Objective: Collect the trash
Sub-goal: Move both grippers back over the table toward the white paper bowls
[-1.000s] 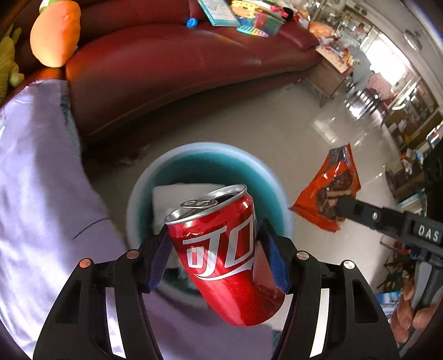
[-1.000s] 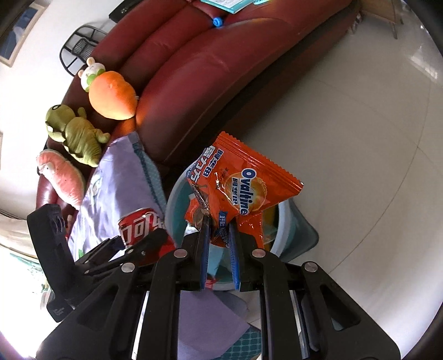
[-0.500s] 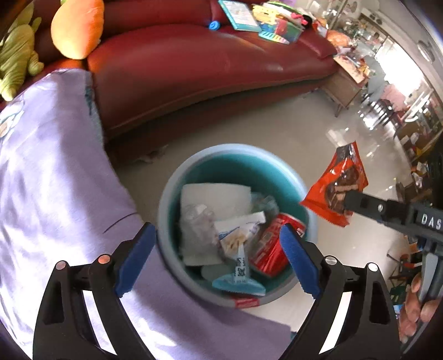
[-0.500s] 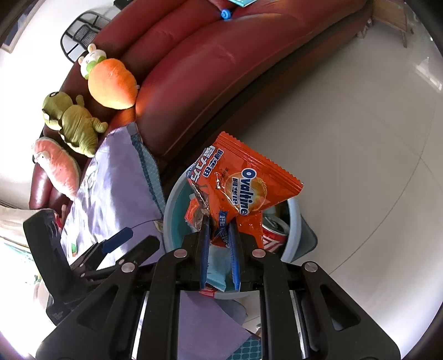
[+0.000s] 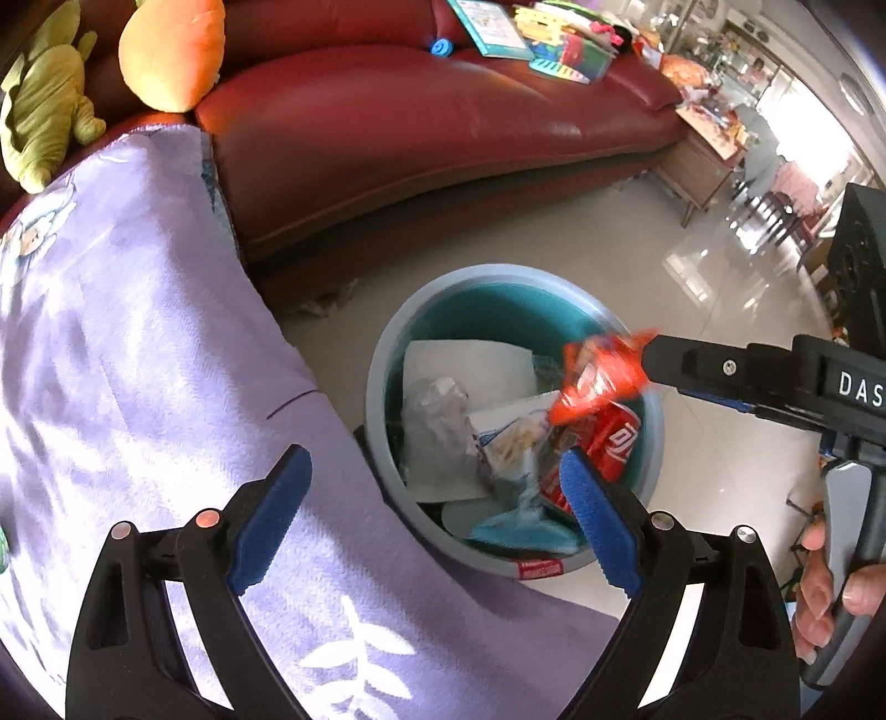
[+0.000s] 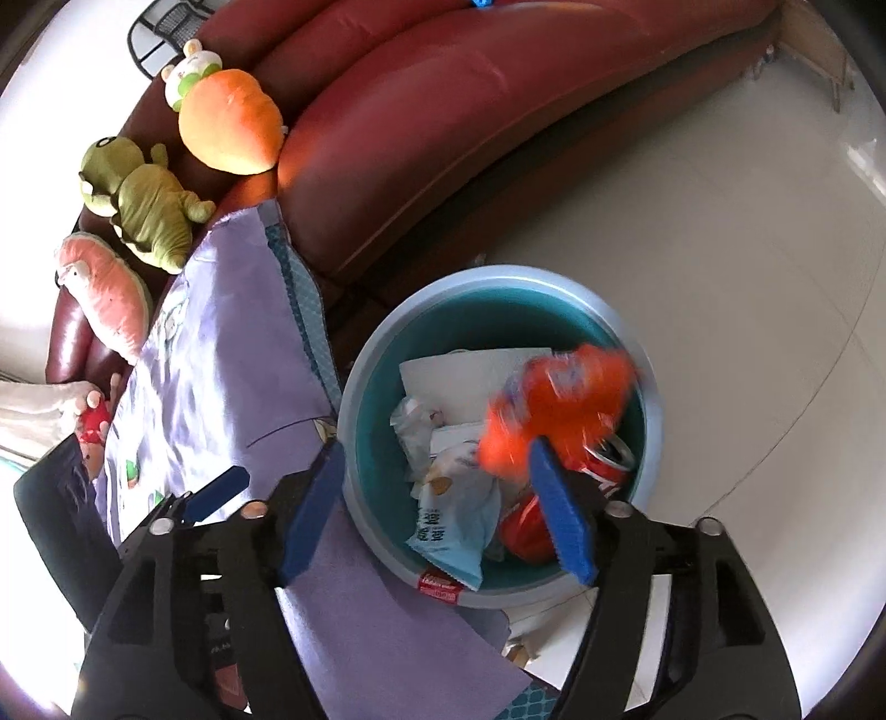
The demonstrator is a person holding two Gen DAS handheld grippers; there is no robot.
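**Wrapper dropping over the bin**

Only the right wrist view showed the pink plush (image 6: 108,302). A purple blanket (image 5: 138,354) lay left of the teal bin (image 5: 512,559). The left gripper (image 5: 437,515) stood wide apart, empty. The right gripper (image 6: 437,509), jaws just opening, had released the blurred orange wrapper (image 6: 559,404) above the bin's red can (image 5: 620,443).

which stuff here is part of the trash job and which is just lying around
Job: bin, orange wrapper dropping in, red can, blue packet, white paper.

Lying about: plush toys, purple blanket, books, sofa.
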